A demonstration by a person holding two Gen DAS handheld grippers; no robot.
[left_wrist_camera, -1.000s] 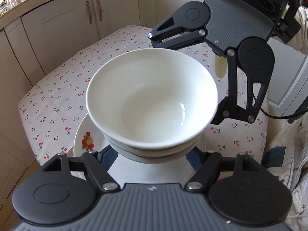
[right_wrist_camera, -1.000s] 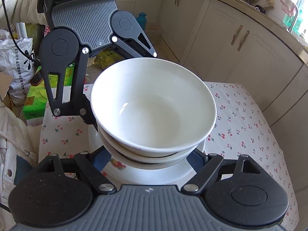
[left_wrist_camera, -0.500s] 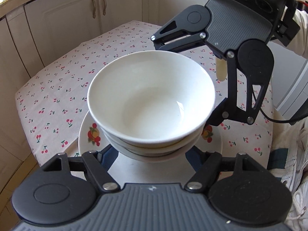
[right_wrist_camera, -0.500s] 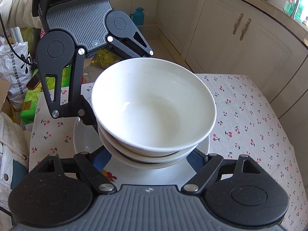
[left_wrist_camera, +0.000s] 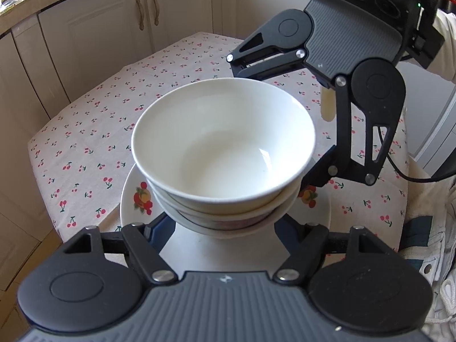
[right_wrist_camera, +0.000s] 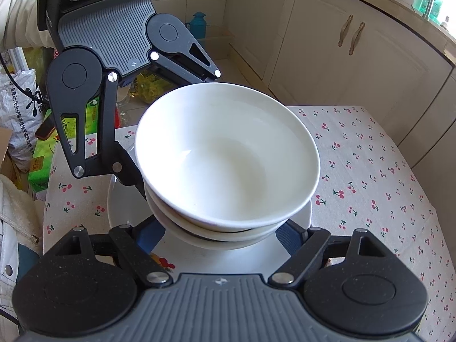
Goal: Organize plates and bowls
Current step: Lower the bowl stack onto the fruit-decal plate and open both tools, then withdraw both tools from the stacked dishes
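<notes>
A stack of white bowls fills the middle of both views, also in the right wrist view. It sits over a white plate with fruit prints, seen too in the right wrist view. My left gripper is spread wide, its fingers on either side of the stack's lower part. My right gripper does the same from the opposite side. Each gripper faces the other across the bowls. I cannot tell whether the stack touches the plate.
The table wears a cherry-print cloth. Cream cabinets stand beyond its far edge. Bags and a green box lie on the floor off the table's other side.
Both grippers have come down with the bowl stack toward the table. More of the fruit plate now shows under the stack.
</notes>
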